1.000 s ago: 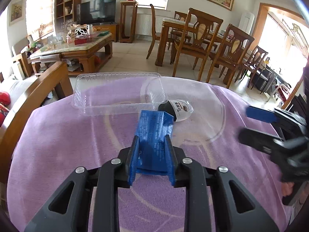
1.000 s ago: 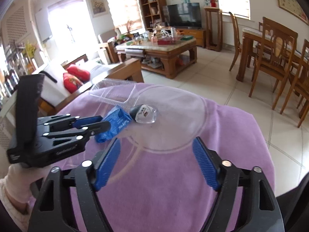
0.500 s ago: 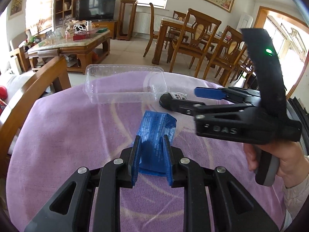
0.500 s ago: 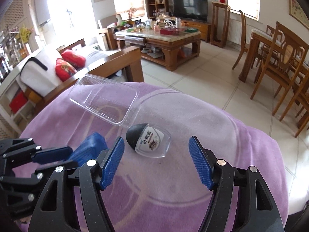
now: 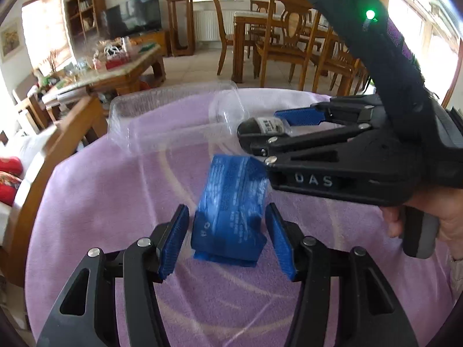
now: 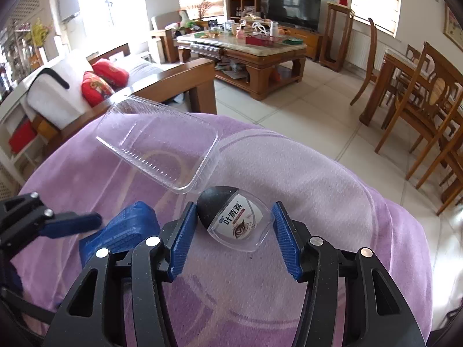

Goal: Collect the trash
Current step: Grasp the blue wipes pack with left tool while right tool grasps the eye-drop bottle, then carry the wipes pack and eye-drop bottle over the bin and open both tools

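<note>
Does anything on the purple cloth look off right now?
Only the clear plastic tray: its far end juts past the purple cloth's edge. The blue packet sits loose between the open left gripper; the right gripper brackets the small bottle, open.

Round table, lilac cloth: three items of trash on top.

Table [image 6: 332,179]: rounded top covered by a lilac cloth with pale curved lines. In the right wrist view: clear plastic tray [image 6: 157,141], rectangular, ribbed rim, at 11 o'clock near the far edge of the table. Small clear eye-drop bottle [image 6: 235,219], black cap, lying on its side, printed label up, at the centre, just beside the tray's near corner. Blue wrapper [image 6: 124,231], crumpled, at 9 o'clock of the bottle, close by. In the left wrist view the wrapper [image 5: 231,205] sits at the centre, the tray [image 5: 173,121] at 11 o'clock of it.
</note>
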{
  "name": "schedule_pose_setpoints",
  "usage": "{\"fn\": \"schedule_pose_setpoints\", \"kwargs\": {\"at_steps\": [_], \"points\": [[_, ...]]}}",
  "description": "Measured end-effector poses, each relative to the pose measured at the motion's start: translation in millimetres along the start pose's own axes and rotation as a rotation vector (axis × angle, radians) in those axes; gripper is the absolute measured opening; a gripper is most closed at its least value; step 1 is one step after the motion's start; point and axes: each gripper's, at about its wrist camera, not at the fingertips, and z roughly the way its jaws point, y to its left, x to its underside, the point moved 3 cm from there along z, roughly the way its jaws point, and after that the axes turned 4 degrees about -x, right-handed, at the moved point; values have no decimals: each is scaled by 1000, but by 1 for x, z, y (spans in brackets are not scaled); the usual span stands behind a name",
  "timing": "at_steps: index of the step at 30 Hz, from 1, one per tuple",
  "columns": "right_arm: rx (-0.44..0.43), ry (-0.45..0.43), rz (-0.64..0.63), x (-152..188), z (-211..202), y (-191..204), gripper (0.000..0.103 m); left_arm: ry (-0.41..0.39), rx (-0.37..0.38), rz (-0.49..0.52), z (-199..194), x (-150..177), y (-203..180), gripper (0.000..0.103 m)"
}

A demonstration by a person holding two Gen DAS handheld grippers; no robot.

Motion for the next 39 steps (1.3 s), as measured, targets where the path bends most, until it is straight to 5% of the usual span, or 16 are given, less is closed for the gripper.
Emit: {"fn": "schedule_pose_setpoints", "kwargs": {"at_steps": [10,23,32,39], "points": [[-44,-29,54,18,-32,-2,53,-43,43,-70,-10,-2,13,37],[-135,-209,215,79,-157,-30,53,-153,112,-140,-37,-10,8,37],[-156,-353,305,148,-261,-64,53,-291,196,-106,-104,0,-63,36],[-67,-458,374,219,-340,-108,53,-352,303,-41,-131,-5,-152,36]]}}
